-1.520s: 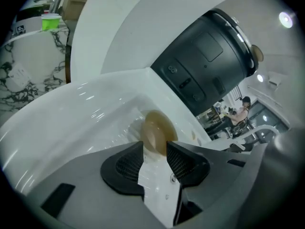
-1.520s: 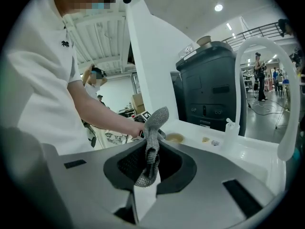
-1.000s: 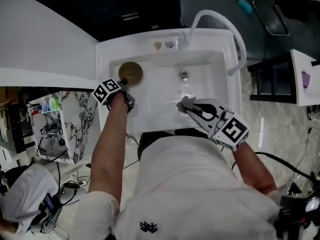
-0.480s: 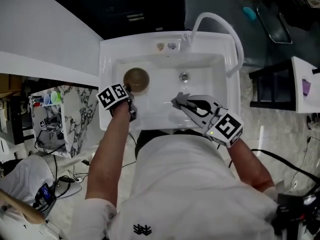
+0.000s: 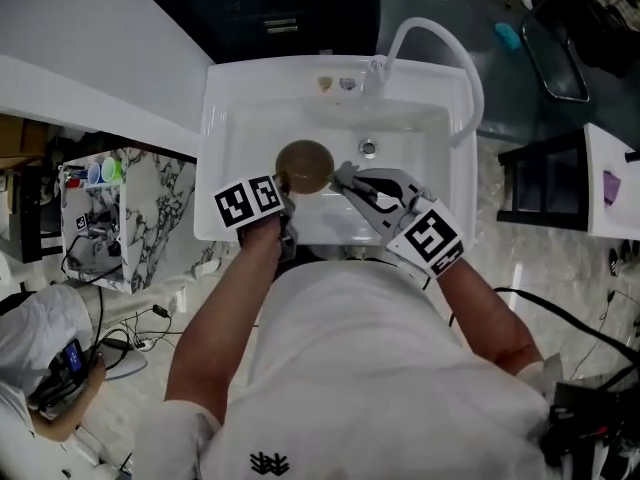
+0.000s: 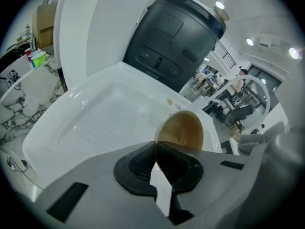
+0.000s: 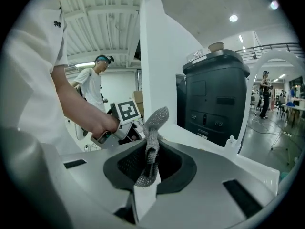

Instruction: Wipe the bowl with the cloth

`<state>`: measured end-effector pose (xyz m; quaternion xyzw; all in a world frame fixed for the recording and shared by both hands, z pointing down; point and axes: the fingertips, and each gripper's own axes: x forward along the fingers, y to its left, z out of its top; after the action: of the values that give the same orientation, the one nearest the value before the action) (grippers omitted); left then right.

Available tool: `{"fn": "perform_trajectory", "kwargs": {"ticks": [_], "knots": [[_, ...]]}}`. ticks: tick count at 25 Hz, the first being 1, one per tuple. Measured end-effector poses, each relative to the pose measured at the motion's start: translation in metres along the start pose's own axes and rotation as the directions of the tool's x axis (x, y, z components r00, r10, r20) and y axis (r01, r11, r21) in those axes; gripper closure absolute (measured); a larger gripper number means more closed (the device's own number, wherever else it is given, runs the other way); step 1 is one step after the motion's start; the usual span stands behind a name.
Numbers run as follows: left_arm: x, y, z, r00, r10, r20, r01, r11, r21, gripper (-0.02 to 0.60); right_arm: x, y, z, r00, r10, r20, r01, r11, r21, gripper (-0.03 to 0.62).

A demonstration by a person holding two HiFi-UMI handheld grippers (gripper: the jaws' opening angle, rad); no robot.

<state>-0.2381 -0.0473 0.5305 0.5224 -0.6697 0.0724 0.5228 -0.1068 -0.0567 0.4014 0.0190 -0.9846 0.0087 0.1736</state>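
Observation:
The brown bowl (image 5: 305,164) hangs over the white sink (image 5: 230,118), tipped on its side; my left gripper (image 5: 287,190) is shut on its near rim. In the left gripper view the bowl (image 6: 182,130) stands just past the closed jaws (image 6: 156,149), its hollow facing the camera. My right gripper (image 5: 345,178) sits right beside the bowl, shut on a grey mesh cloth (image 5: 347,176). In the right gripper view the cloth (image 7: 152,137) sticks up from between the pads, and the left gripper (image 7: 125,120) shows behind it.
A white faucet (image 5: 440,48) arches over the sink's right rear, with the drain (image 5: 368,148) below it. A dark appliance (image 6: 176,37) stands behind the sink. A marble-patterned counter (image 5: 150,208) with cups lies to the left.
The left gripper has lifted the bowl off the sink's left floor and carried it toward the middle. The right gripper with the cloth has closed in on the bowl.

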Motion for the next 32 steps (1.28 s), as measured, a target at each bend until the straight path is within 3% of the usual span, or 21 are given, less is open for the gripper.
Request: {"fn": "perform_trajectory", "kwargs": {"ticks": [7, 11, 16, 19, 23, 28, 32], "knots": [[-0.006, -0.039, -0.017, 0.998, -0.041, -0.051, 0.044, 0.998, 0.052, 0.563, 0.019, -0.017, -0.019, 0.990, -0.101, -0.102, 0.079, 0.976, -0.203, 0.551], [-0.006, -0.052, -0.017, 0.996, -0.050, -0.068, 0.056, 0.995, 0.080, 0.562, 0.025, -0.024, -0.036, 0.971, -0.158, -0.179, 0.091, 0.938, -0.336, 0.551], [-0.006, -0.067, -0.013, 0.994, -0.071, -0.077, 0.079, 0.992, 0.100, 0.561, 0.030, -0.024, -0.063, 0.932, -0.217, -0.291, 0.048, 0.868, -0.494, 0.551], [-0.004, -0.076, -0.013, 0.993, -0.084, -0.087, 0.094, 0.988, 0.124, 0.561, 0.030, -0.022, -0.079, 0.906, -0.232, -0.355, 0.020, 0.860, -0.510, 0.551], [-0.001, -0.086, -0.010, 0.991, -0.100, -0.095, 0.114, 0.980, 0.162, 0.561, 0.033, -0.016, -0.092, 0.885, -0.205, -0.418, -0.017, 0.883, -0.469, 0.551], [0.003, -0.098, -0.008, 0.988, -0.109, -0.106, 0.130, 0.968, 0.214, 0.561, 0.038, -0.007, -0.094, 0.884, -0.135, -0.447, -0.068, 0.909, -0.410, 0.551], [0.005, -0.106, -0.013, 0.987, -0.113, -0.117, 0.139, 0.959, 0.248, 0.561, 0.043, -0.002, -0.086, 0.892, -0.113, -0.437, -0.088, 0.905, -0.415, 0.551]]}}
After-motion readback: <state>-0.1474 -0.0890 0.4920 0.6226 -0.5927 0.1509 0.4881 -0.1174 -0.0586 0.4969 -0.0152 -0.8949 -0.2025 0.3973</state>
